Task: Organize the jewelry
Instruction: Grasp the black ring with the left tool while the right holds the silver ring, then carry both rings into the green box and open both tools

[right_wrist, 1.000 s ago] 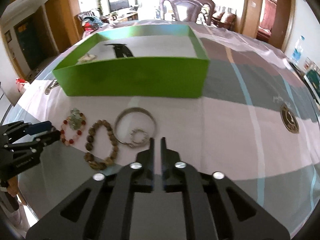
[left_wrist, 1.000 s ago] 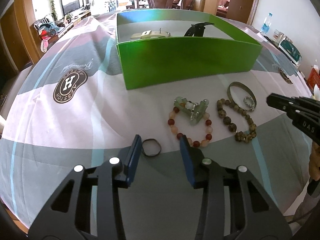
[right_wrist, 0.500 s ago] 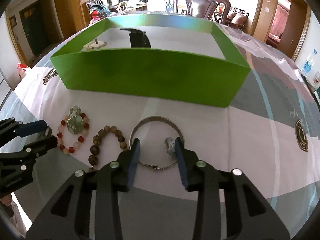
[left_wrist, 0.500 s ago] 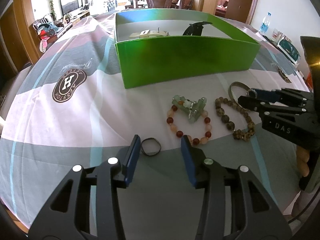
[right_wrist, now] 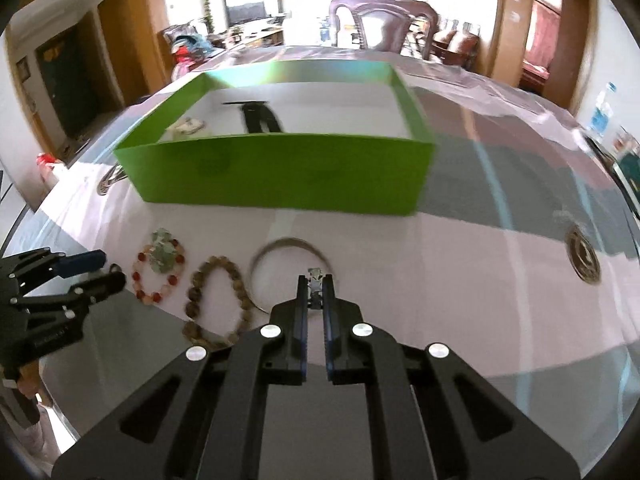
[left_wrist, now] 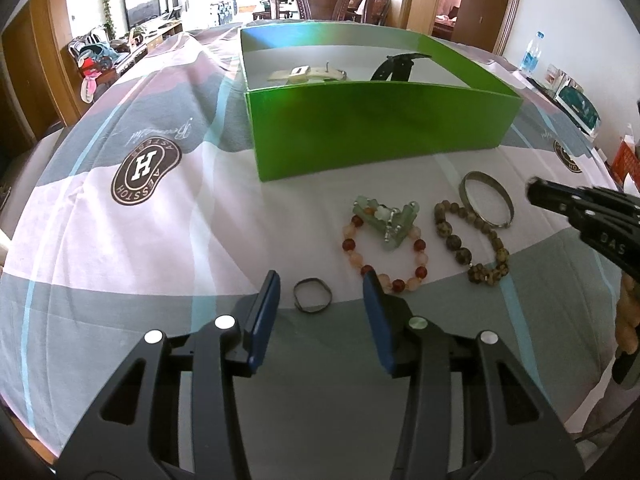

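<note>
R gripper [right_wrist: 316,292] has grabbed the small sparkly ring [right_wrist: 316,282], L gripper [left_wrist: 320,296] just hanging open

Going left to right w/ the green box [left_wrist: 380,128] as landmark: thin dark ring [left_wrist: 312,295] on the tabletop [left_wrist: 160,240] in front of the box, sitting btwn the L jaws, not touched. Next the red bead bracelet [left_wrist: 384,252], brown bead bracelet [left_wrist: 472,248], then metal bangle [left_wrist: 486,199]. R jaws closed on the sparkly ring, in front of the box above the bangle. Two watches already inside the box.
</note>
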